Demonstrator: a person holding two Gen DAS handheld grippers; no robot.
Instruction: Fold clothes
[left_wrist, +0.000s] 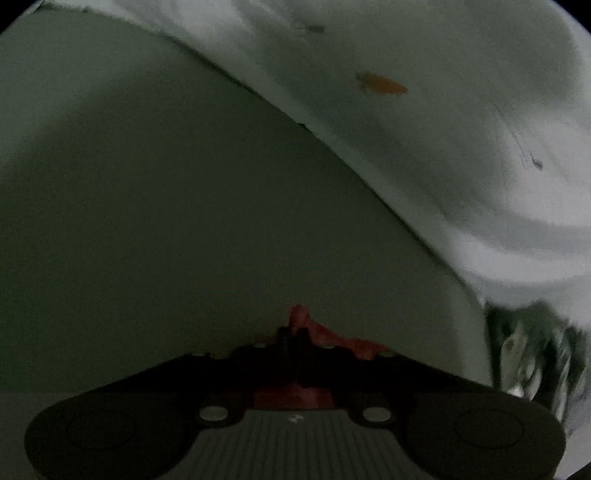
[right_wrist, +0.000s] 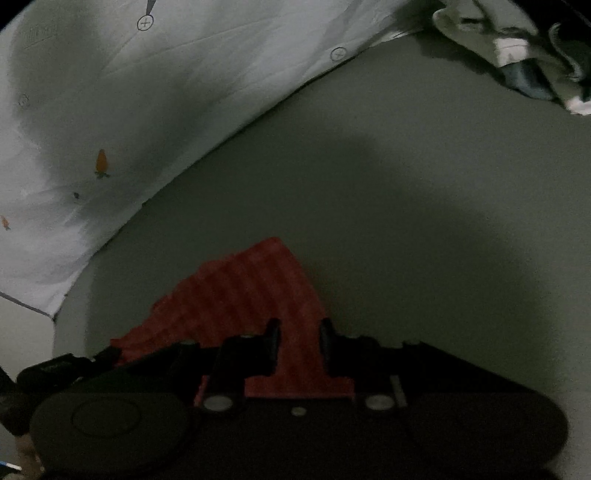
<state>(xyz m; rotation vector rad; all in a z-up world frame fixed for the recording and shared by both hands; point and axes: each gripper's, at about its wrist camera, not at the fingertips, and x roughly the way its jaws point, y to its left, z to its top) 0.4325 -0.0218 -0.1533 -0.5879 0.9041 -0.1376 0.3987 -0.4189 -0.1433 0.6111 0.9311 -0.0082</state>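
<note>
A red ribbed cloth (right_wrist: 255, 284) lies on a dull green-grey surface (right_wrist: 406, 206). In the right wrist view my right gripper (right_wrist: 298, 334) has its two black fingers (right_wrist: 273, 334) on either side of a thick band of that cloth, which fills the gap between them. In the left wrist view my left gripper (left_wrist: 293, 334) has its fingers close together, and a crumpled bit of the red cloth (left_wrist: 301, 315) sticks up between and to the right of them. More red shows under the left gripper's body. Both views are dark and somewhat blurred.
A white sheet (left_wrist: 424, 122) printed with small orange carrots (left_wrist: 382, 84) covers the far side, seen as the white sheet (right_wrist: 122, 110) at the upper left of the right wrist view. A heap of other clothes (right_wrist: 517, 51) lies at the upper right there, and a blurred heap (left_wrist: 528, 350) at the left view's right edge.
</note>
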